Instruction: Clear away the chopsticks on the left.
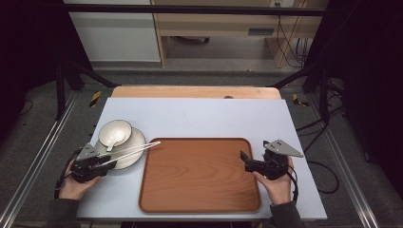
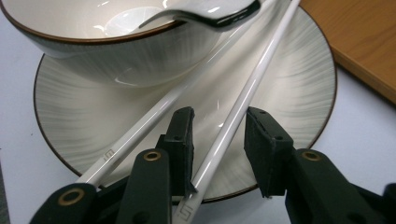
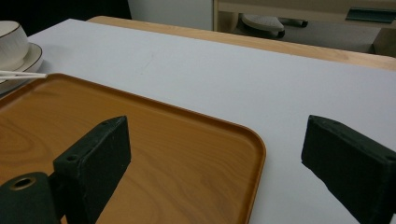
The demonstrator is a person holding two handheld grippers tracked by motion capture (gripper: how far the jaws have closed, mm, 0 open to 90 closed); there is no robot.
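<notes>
One chopstick [image 2: 233,112] between jaws, seemingly unclamped.

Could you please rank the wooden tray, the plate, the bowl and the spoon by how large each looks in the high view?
1. Brown rectangular wooden tray, by far the largest.
2. Cream round plate with a dark rim.
3. Cream ceramic bowl, resting on the plate.
4. White ceramic spoon, the smallest, lying in the bowl.

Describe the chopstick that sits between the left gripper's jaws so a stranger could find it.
Start at the wooden tray, then look left to the white plate carrying a bowl. Two white chopsticks lie across that plate. The chopstick meant is the one nearer the tray, running between the left gripper jaws; its twin lies outside them.
</notes>
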